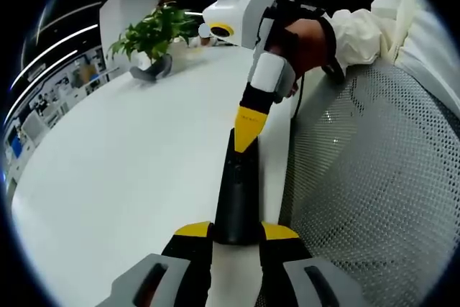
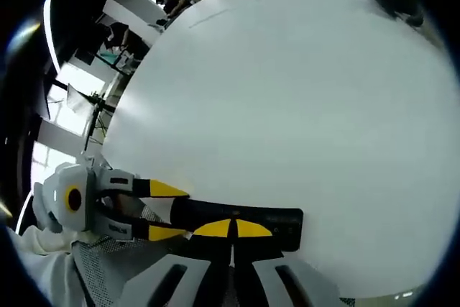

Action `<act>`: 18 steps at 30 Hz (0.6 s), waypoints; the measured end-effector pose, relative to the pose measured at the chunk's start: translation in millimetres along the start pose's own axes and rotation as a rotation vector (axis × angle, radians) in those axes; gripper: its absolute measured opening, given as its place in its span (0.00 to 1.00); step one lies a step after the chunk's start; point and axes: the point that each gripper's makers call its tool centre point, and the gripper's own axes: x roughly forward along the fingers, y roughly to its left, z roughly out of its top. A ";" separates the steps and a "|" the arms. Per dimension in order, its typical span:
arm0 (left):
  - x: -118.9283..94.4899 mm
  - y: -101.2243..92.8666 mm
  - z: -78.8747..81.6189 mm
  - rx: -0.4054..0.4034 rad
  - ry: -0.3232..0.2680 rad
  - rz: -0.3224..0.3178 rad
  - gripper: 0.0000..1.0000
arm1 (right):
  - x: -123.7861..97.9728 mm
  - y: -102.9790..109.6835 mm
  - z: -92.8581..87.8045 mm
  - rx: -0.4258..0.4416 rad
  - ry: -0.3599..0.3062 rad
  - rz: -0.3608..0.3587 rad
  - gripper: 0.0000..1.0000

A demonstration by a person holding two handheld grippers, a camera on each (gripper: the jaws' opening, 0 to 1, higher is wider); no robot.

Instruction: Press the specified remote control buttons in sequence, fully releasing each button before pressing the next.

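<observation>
A long black remote control [image 1: 236,185] points away from me along the white table's near edge. My left gripper [image 1: 236,231] is shut on its near end, one yellow tip on each side. My right gripper [image 1: 248,129] comes down from above with its yellow tips together, resting on the remote's far half. In the right gripper view, the remote [image 2: 280,222] lies crosswise under my shut right gripper [image 2: 233,229]. The left gripper [image 2: 164,211] clamps the remote's left end. The buttons are too dark to make out.
A potted green plant [image 1: 153,36] stands at the far side of the white table [image 1: 129,163]. A grey mesh chair surface [image 1: 374,185] lies right of the remote. A hand and white sleeve [image 1: 359,26] hold the right gripper. Shelves and desks line the room's edge.
</observation>
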 end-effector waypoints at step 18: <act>0.5 0.4 -0.1 0.004 0.001 -0.001 0.24 | 1.7 -3.0 -0.4 -0.031 0.000 -0.006 0.00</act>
